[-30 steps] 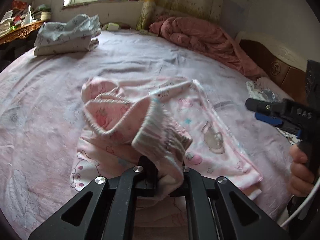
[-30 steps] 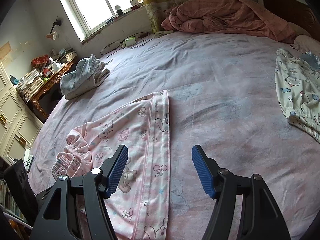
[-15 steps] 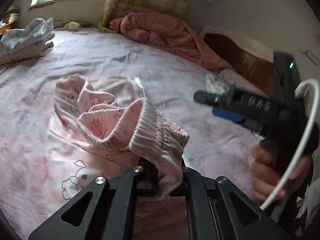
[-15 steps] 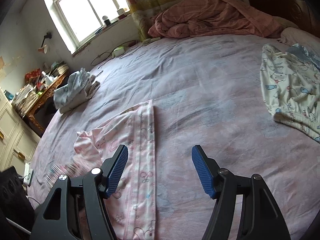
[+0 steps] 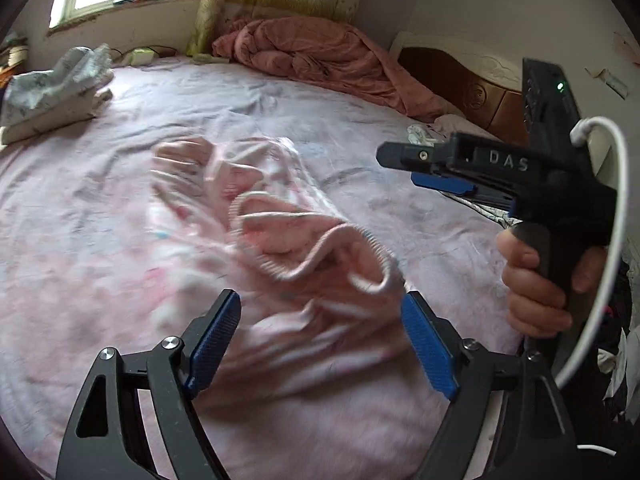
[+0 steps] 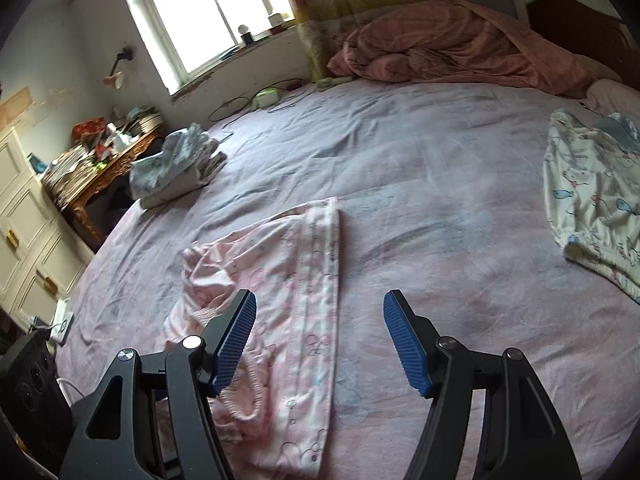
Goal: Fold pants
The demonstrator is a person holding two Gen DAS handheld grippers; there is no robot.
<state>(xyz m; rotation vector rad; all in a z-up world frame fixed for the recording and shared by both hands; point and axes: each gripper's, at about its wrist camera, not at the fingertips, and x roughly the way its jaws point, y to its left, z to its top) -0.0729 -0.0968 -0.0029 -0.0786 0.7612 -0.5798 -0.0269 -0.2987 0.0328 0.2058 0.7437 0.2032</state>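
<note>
We see the left gripper (image 5: pixel 320 334) spread wide, nothing between its blue pads (image 5: pixel 214 338), above the pink pants (image 5: pixel 280 248). The pants lie bunched on the bed (image 5: pixel 100 208) near its front edge, waistband ruffled up just ahead of the pads; blurred here, so maybe not settled. Right gripper (image 6: pixel 320 346) also wide open and empty, over the pants (image 6: pixel 288 304), one leg laid flat and straight toward the bed middle. The hand (image 5: pixel 536 284) holds its handle at the right of the left view. Grey clothes pile (image 6: pixel 176 168) by the far-left edge, white garment (image 6: pixel 592 196) at the right edge, pink duvet (image 6: pixel 452 44) at the head
</note>
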